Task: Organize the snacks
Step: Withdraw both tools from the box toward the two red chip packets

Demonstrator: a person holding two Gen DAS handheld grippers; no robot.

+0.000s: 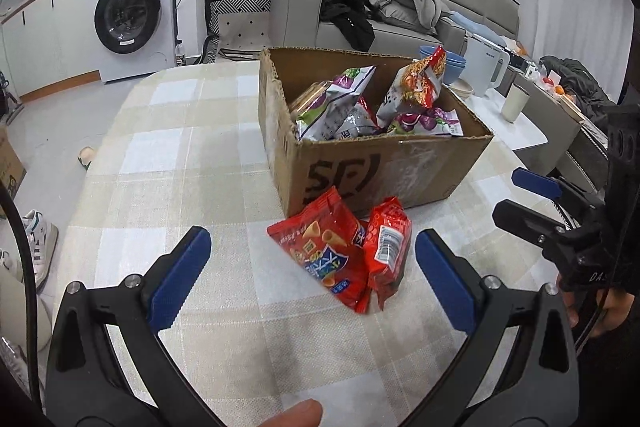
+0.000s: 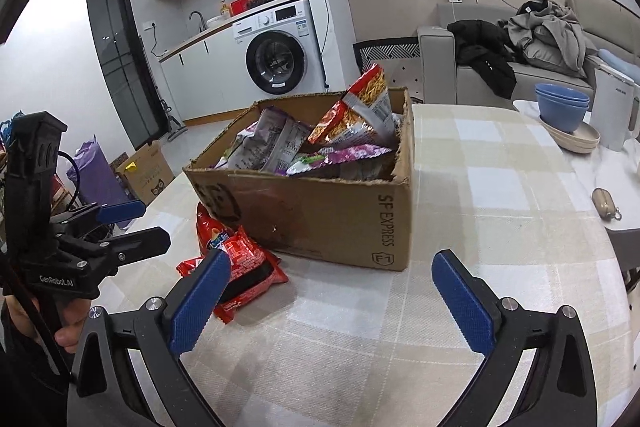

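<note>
We count 2 red snack bags (image 1: 340,259) lying side by side on the checked worktop (image 1: 180,155), low in the centre of the left wrist view, just in front of the cardboard box (image 1: 380,171). Inside the box we make out about 4 more packets (image 1: 340,103), purple-and-silver and orange ones, though they overlap and the count is uncertain. Our left tool (image 1: 312,279) stands wide apart with the 2 red bags lying ahead of it, untouched. Our right tool (image 2: 332,291) is likewise spread wide over bare cloth, gripping nothing. At upper right of the right wrist view we see 2 stacked blue bowls (image 2: 562,107).
</note>
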